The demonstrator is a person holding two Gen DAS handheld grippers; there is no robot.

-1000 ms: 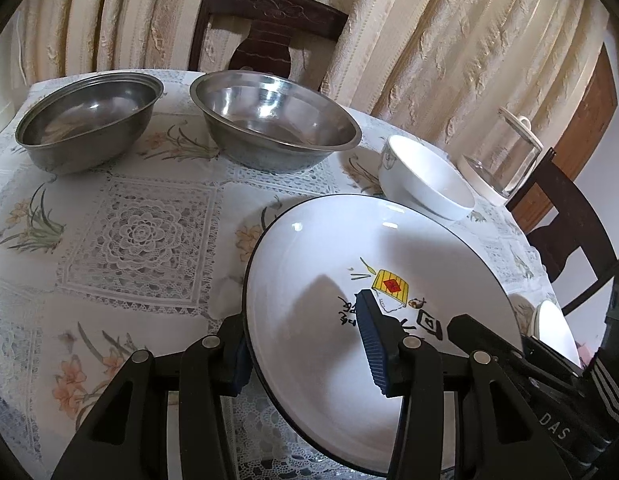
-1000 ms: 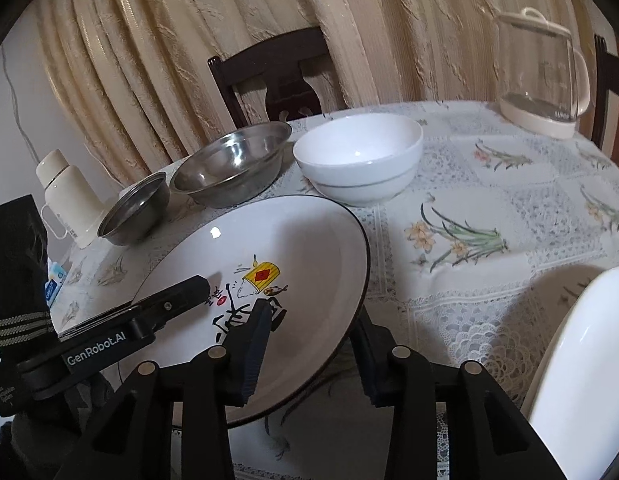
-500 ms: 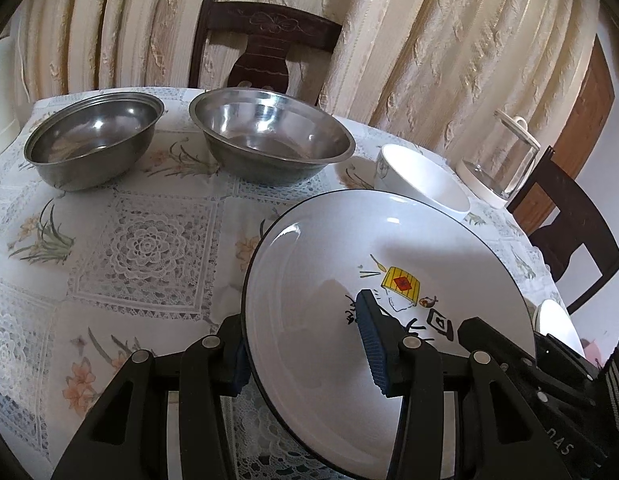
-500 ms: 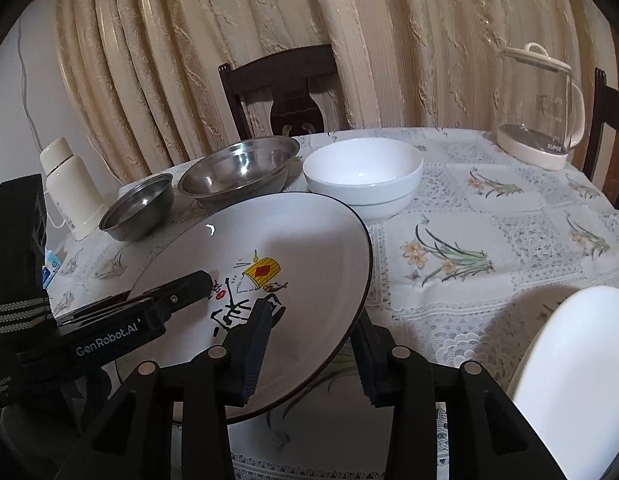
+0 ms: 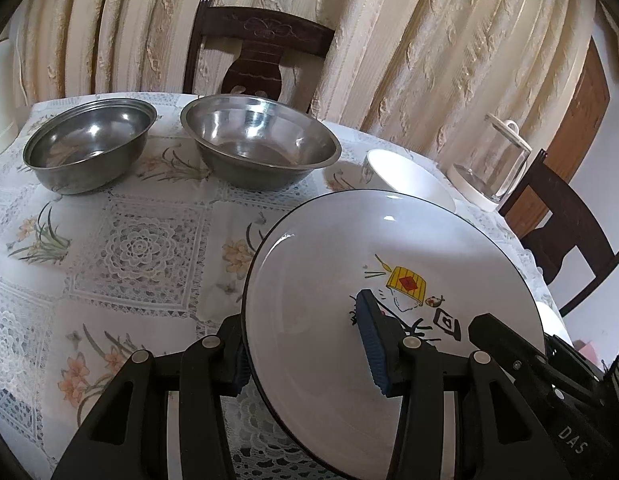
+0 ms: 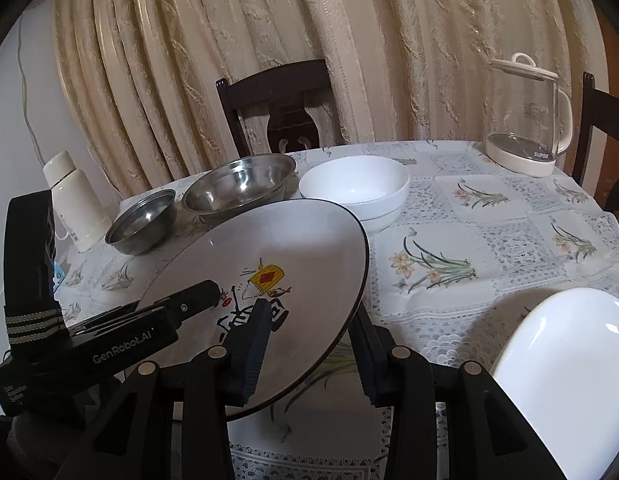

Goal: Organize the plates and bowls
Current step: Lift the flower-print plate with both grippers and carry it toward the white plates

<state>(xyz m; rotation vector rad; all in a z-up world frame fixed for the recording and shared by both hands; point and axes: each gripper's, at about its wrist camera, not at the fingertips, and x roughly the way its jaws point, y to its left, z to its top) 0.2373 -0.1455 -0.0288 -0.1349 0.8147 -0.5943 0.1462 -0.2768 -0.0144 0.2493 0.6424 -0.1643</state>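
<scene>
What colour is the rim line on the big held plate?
Black: a thin line edging the white decorated plate, clearest in the right wrist view.

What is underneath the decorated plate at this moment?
The decorated plate is held tilted above the lace tablecloth by the left gripper and right gripper, one finger of each beneath the rim. Only shadowed cloth shows below; the rest under it is hidden.

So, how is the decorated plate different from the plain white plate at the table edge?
The decorated plate has a dark rim and a drawing; the plain white plate has neither. The decorated plate is lifted and tilted, gripped by the left gripper and right gripper; nothing grips the white plate. Both are white and glossy.
</scene>
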